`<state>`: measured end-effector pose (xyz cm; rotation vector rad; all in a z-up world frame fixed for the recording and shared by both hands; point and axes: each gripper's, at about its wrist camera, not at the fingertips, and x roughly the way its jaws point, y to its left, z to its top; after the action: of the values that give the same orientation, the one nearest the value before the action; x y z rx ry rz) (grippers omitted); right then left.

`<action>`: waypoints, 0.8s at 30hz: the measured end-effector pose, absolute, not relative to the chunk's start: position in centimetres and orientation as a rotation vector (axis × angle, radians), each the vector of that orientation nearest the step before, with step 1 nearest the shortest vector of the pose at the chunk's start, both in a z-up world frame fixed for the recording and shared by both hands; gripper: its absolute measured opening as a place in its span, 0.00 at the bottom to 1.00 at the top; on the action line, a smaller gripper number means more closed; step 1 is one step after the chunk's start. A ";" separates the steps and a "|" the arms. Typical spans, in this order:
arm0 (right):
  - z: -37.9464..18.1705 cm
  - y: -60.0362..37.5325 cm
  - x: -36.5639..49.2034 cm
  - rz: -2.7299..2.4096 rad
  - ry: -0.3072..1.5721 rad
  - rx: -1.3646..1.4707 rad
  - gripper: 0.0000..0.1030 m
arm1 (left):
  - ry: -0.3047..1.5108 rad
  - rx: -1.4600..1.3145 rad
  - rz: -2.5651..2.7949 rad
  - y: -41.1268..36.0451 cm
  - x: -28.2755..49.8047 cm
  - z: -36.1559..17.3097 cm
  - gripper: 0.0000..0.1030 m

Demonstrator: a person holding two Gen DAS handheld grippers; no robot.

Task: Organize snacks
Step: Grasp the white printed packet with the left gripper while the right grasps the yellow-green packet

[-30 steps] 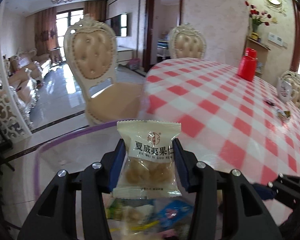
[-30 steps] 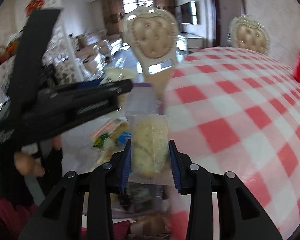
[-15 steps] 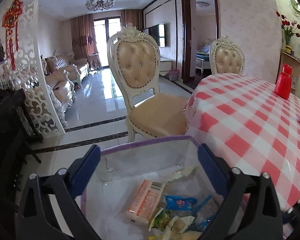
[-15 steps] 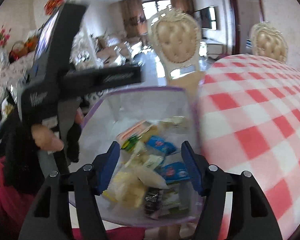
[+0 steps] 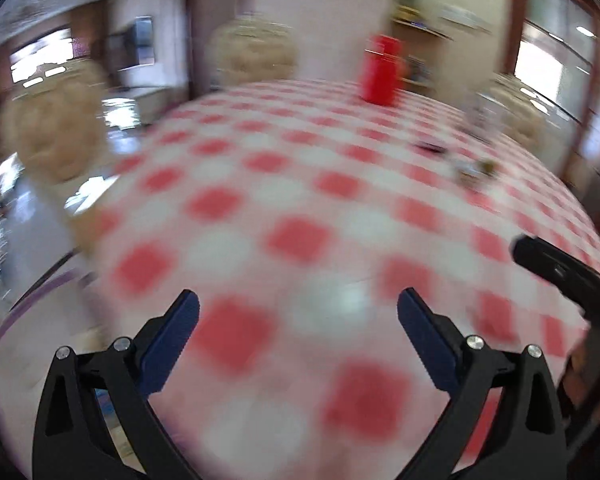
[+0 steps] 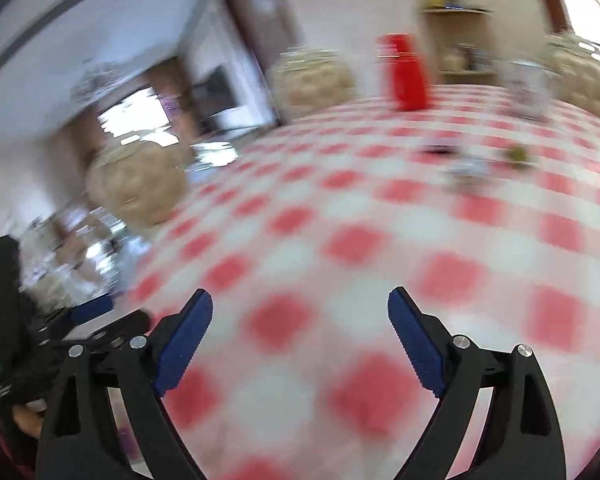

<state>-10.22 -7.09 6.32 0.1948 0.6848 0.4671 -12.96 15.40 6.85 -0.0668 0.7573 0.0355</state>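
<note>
Snacks (image 6: pixel 468 170) lie far across the checked table (image 6: pixel 340 240); both tools (image 5: pixel 298 316) (image 6: pixel 300 312) gape empty.

Likely a home dining room: checked tablecloth (image 5: pixel 300 208), padded chairs (image 6: pixel 136 184).

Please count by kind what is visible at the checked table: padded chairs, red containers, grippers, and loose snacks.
Padded chairs: 3
Red container: 1
Grippers: 2, left gripper and right gripper, both open
Snack packets: too blurred to count
Total counted: 6
</note>
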 end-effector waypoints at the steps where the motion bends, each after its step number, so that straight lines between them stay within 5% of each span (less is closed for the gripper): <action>1: 6.0 -8.9 -9.2 0.424 0.686 0.199 0.84 | 0.763 -0.053 0.011 13.9 -11.6 6.6 0.97; 10: 3.8 -26.2 -1.0 0.106 0.704 0.347 0.84 | 0.767 0.038 -0.185 -0.8 4.0 4.8 0.97; 24: 2.4 -27.7 1.8 0.050 0.701 0.307 0.84 | 0.867 0.146 -0.369 -8.4 17.9 1.2 0.97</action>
<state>1.83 -27.73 2.38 0.3073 0.7010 0.0503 17.93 -8.44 1.17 0.1455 0.8666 -0.3690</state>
